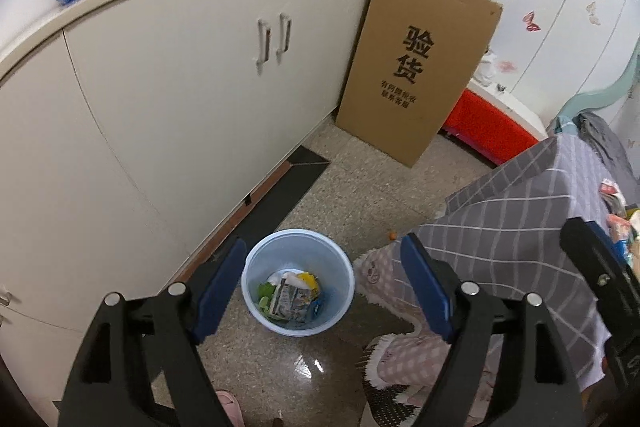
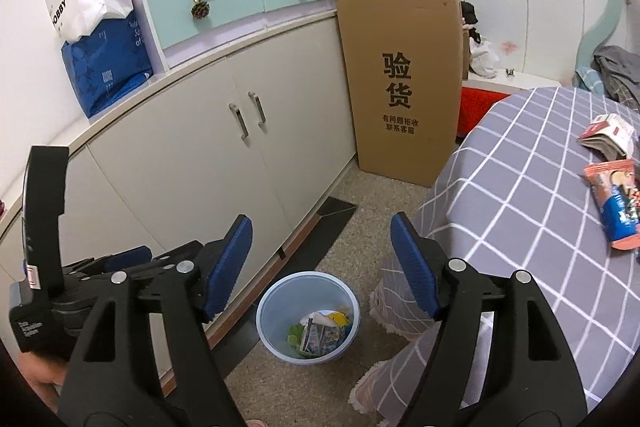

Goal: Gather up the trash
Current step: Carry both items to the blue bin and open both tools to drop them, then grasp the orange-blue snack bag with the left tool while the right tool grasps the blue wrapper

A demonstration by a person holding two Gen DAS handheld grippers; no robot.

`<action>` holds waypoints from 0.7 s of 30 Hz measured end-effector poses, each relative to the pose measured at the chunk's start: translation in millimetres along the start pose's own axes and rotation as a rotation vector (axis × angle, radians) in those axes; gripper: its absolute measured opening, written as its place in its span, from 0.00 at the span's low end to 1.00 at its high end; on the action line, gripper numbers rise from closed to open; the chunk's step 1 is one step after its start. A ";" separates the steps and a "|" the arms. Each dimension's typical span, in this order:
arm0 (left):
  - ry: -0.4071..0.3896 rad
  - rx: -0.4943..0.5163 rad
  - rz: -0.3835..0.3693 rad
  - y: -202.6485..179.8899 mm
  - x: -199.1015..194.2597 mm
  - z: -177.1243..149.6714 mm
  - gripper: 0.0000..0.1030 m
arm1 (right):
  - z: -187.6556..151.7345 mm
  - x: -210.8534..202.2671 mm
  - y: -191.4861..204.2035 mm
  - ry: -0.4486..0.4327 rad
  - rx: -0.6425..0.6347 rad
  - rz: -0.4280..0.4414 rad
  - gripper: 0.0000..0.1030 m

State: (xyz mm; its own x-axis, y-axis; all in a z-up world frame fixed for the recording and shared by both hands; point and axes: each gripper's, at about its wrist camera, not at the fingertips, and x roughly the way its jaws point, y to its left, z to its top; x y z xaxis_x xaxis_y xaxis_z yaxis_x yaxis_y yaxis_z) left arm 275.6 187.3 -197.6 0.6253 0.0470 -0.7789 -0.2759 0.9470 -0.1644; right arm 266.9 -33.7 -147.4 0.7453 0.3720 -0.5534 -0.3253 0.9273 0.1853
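Below, both claws gape over the bin [image 1: 298,283], between cabinet [image 1: 192,99] and table edge [image 1: 512,227].

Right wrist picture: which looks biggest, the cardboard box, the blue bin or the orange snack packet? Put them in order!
1. cardboard box
2. blue bin
3. orange snack packet, though the frame edge cuts it off, so it may be larger.

snack wrapper [image 2: 618,211] cut by right edge
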 end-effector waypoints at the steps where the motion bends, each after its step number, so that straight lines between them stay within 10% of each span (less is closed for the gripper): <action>1: -0.007 0.005 -0.008 -3.6 -5.5 -0.3 0.77 | 0.7 -3.6 -1.2 -0.004 0.003 0.001 0.69; 21: -0.102 0.246 -0.173 -163.8 -79.7 -24.2 0.79 | 6.1 -115.5 -123.6 -0.132 0.179 -0.119 0.71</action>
State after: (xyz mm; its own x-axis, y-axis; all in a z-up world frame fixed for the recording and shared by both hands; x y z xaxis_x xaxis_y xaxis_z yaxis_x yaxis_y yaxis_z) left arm 253.3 20.8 -123.2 0.7209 -0.1021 -0.6854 0.0183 0.9916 -0.1284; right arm 224.6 -191.0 -101.4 0.8457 0.2510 -0.4710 -0.1310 0.9531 0.2727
